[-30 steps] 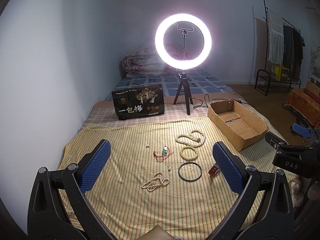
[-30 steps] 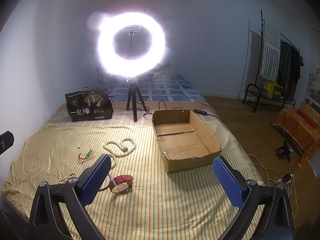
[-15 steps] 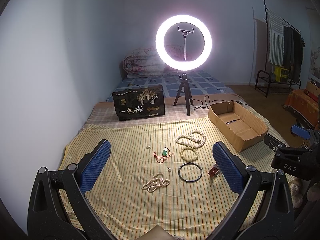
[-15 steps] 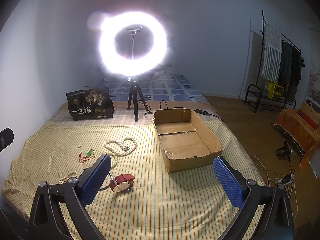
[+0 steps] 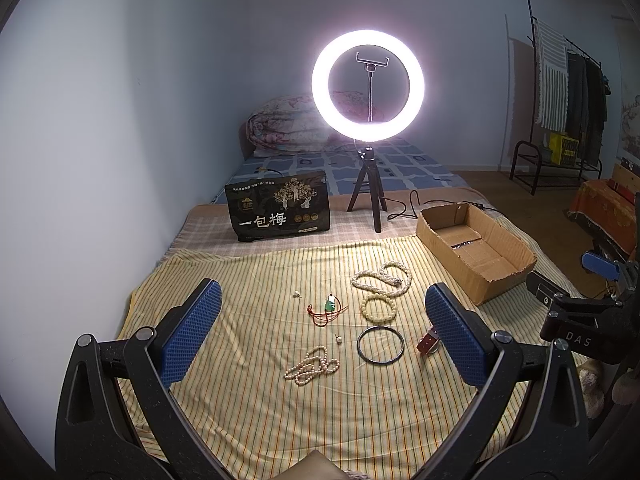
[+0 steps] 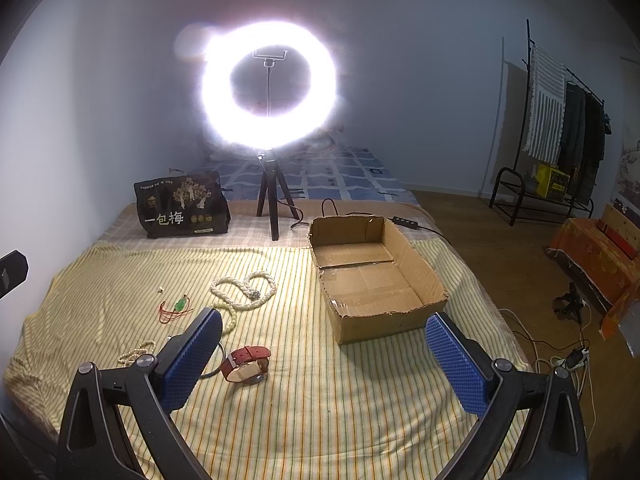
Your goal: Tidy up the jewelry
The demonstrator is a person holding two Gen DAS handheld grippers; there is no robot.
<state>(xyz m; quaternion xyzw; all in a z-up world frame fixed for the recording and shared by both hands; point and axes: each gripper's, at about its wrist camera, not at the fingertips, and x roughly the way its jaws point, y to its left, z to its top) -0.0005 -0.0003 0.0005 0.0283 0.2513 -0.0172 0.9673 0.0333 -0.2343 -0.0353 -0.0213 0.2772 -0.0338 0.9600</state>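
Observation:
Jewelry lies on a yellow striped cloth (image 5: 248,272): a thick white bead necklace (image 5: 382,278), a cream bead bracelet (image 5: 379,307), a black bangle (image 5: 380,345), a small pearl strand (image 5: 311,369), a green pendant on red cord (image 5: 329,307) and a red-strapped watch (image 6: 245,364). An open cardboard box (image 6: 374,276) stands to the right. My left gripper (image 5: 320,336) is open above the jewelry. My right gripper (image 6: 323,354) is open and empty, with the watch just right of its left finger.
A lit ring light on a tripod (image 5: 368,128) and a black bag with Chinese writing (image 5: 278,210) stand at the back of the cloth. Cables run behind the box. A clothes rack (image 6: 560,128) and floor wires (image 6: 560,356) are to the right.
Both views have shifted only slightly. The jewelry and box have not moved, and both grippers stay open.

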